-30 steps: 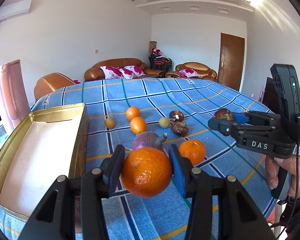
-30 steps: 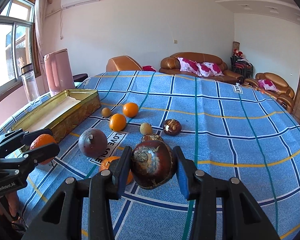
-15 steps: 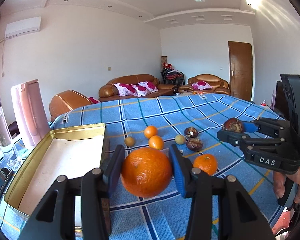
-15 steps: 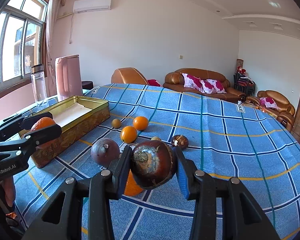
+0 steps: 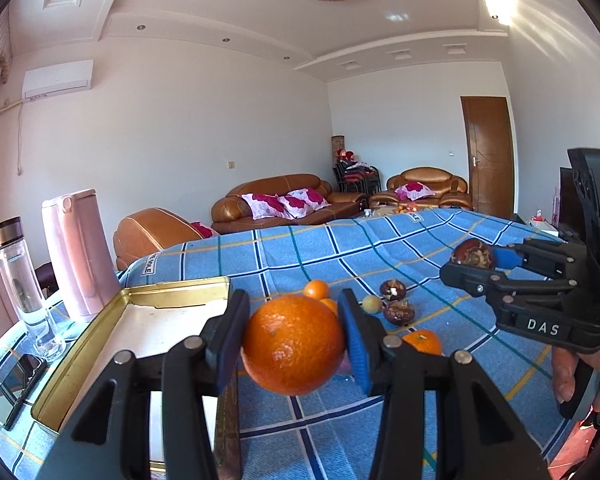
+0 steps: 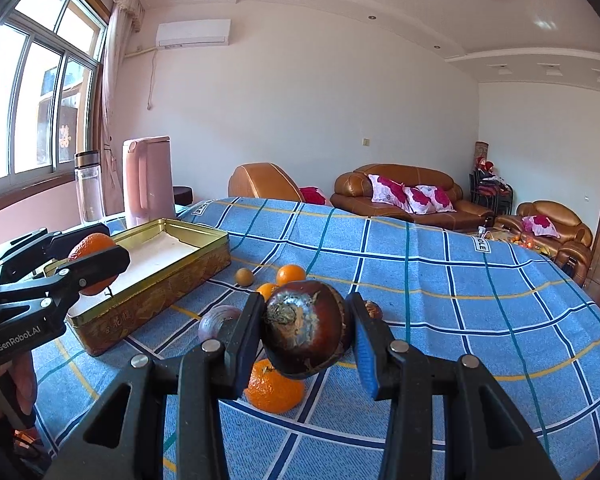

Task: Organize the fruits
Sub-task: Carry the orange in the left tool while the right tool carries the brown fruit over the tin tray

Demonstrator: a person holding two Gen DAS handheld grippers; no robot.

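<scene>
Living room setup with brown leather sofas (image 6: 404, 196) at the back and a big table under a blue plaid tablecloth (image 6: 420, 280) taking up most of both views. Left gripper (image 5: 292, 338) is clamped tight on a big orange (image 5: 293, 344), held up off the cloth just to the right of the gold tin box (image 5: 112, 332), which sits at about 9 o'clock in the left wrist view, with only a pale lining showing inside. Right gripper (image 6: 306, 334) is closed on a dark brown mangosteen (image 6: 306, 330), also lifted clear of the table. Loose fruit left on the cloth: a tangerine (image 6: 275, 388) right under the mangosteen, a purple passion fruit (image 6: 216, 320) at 9 o'clock from it and half hidden by the finger, two small oranges (image 6: 290, 274) and a little tan longan (image 6: 244, 277) further back near the tin's far corner. Left view also shows two more mangosteens (image 5: 398, 312) and a small yellowish fruit (image 5: 371, 303) at roughly 2 o'clock from the held orange. Beyond the tin at 10 o'clock stand a pink kettle (image 5: 80, 252) and a clear water bottle (image 5: 18, 280), with a phone (image 5: 14, 388) lying flat by the table edge.
</scene>
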